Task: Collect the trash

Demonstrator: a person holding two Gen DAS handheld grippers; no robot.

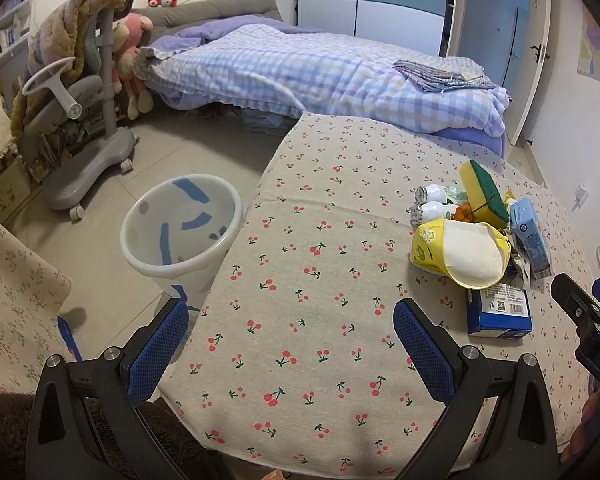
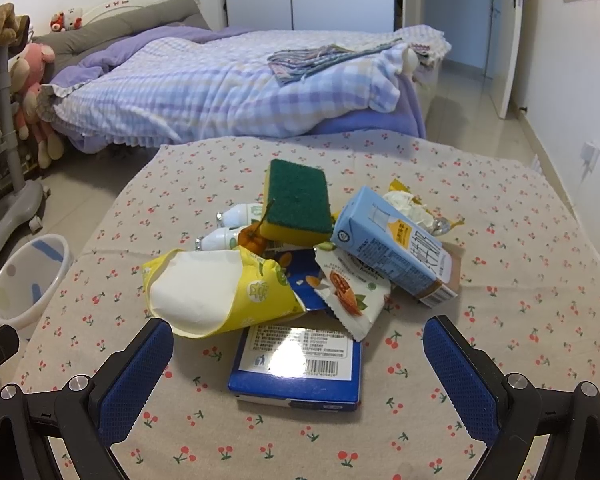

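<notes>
Both claws gape wide, nothing gripped. Right claw (image 2: pixel 298 356) is lined up on the trash pile, blue box (image 2: pixel 296 368) dead between its fingers, yellow wrapper (image 2: pixel 216 292) just ahead-left. Left claw (image 1: pixel 290 340) hovers over bare cloth, bin (image 1: pixel 180 232) ahead-left on the floor. Looks like first-pick stage: close on the box, then carry it left to the bin.

We are seeing trash lying piled on the cloth: a green-topped yellow sponge (image 2: pixel 296 204) leaning over two small white bottles (image 2: pixel 225 232), a pale-blue carton (image 2: pixel 392 246) tilting, and a yellow wrapper (image 2: pixel 220 292) gaping open. A blue box (image 2: pixel 296 368) is lying flat nearest us, while a white bin (image 1: pixel 182 232) is standing open on the floor just beside the table.
</notes>
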